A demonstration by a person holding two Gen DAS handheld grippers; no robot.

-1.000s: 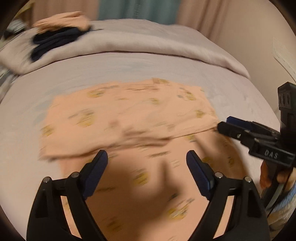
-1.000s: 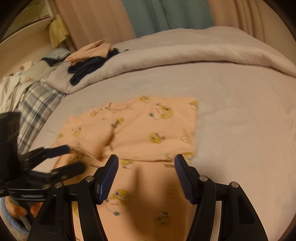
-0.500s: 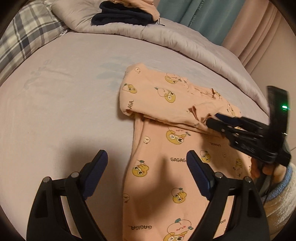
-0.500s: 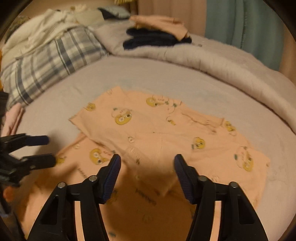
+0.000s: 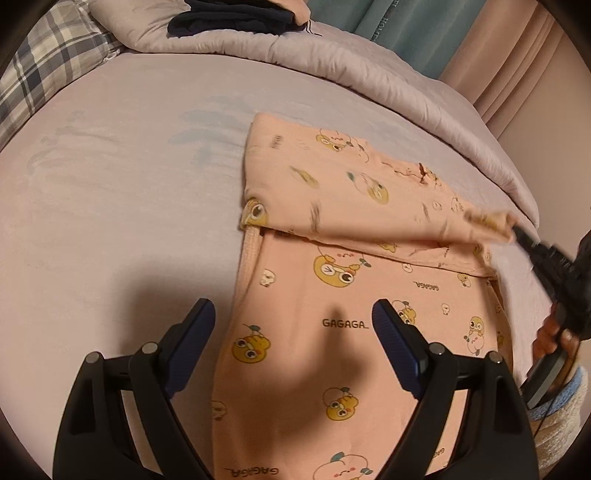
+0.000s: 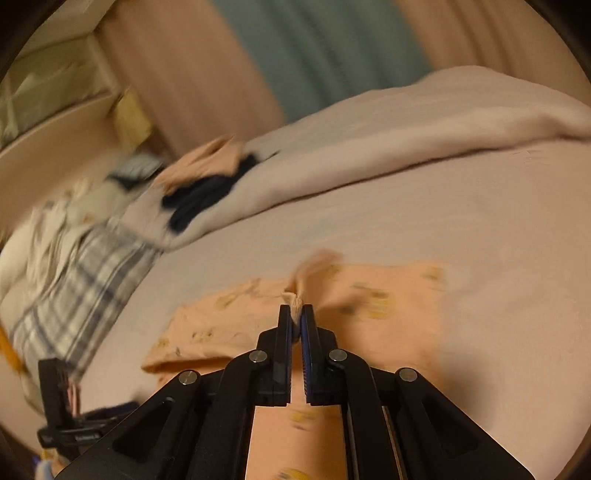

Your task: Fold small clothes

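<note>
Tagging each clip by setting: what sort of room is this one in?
Most likely a bedroom: the peach garment lies on a bed sheet, with a rolled-back duvet, a plaid pillow and curtains behind.

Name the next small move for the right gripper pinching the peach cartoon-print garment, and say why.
Probably lift and carry the pinched edge across: the right gripper is shut on the peach cartoon-print garment, already folded once on the lilac bedsheet, while the left gripper hangs open above it.

Right gripper [image 6: 296,314] jaws just closed, now pinching peach garment [image 5: 369,206] fold edge, lifted at frame right.
</note>
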